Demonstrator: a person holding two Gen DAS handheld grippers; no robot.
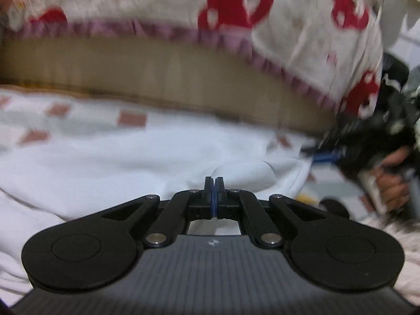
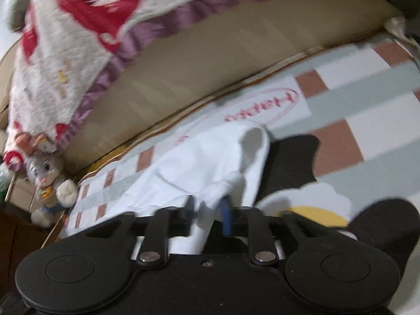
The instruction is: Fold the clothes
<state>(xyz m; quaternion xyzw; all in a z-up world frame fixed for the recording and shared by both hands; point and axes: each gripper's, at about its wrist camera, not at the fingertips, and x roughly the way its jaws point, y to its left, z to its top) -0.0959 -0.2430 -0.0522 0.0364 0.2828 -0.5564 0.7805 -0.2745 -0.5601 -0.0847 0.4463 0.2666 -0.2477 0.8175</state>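
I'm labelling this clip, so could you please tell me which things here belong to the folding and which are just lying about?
In the job:
white garment
left tool
right tool

Lying about:
plush rabbit
red-patterned blanket
checked bedsheet

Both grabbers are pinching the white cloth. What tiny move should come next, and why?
Probably lift both together a little. The left gripper is shut at the white cloth, the right gripper pinches a bunched edge, and the cloth lies crumpled on the bed sheet.

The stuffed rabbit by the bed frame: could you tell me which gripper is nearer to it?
Right. The right gripper has the stuffed rabbit off to its left; the left gripper shows no rabbit.
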